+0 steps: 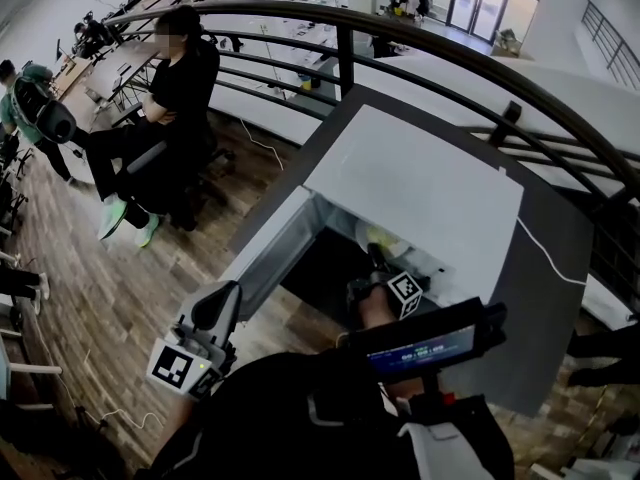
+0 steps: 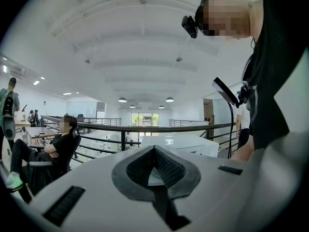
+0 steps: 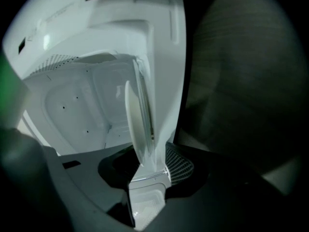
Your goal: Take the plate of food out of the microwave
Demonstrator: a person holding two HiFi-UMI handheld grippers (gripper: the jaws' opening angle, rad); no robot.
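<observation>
The white microwave (image 1: 420, 183) stands on a dark table with its door (image 1: 265, 253) swung open to the left. A white plate (image 1: 385, 236) with yellowish food sits in the cavity. My right gripper (image 1: 380, 266) reaches into the cavity at the plate. In the right gripper view the plate's rim (image 3: 137, 124) shows edge-on and runs down between the pads of the right gripper (image 3: 147, 170), which press on it. My left gripper (image 1: 218, 308) hangs low at the left, away from the microwave. In its own view the left gripper (image 2: 154, 151) is shut on nothing and points out over the room.
A dark metal railing (image 1: 340, 28) curves behind the table. A person (image 1: 175, 98) sits on a chair at the left, on the wooden floor. A small screen (image 1: 430, 346) juts out in front of my chest. The cavity's white walls (image 3: 82, 105) close in around the plate.
</observation>
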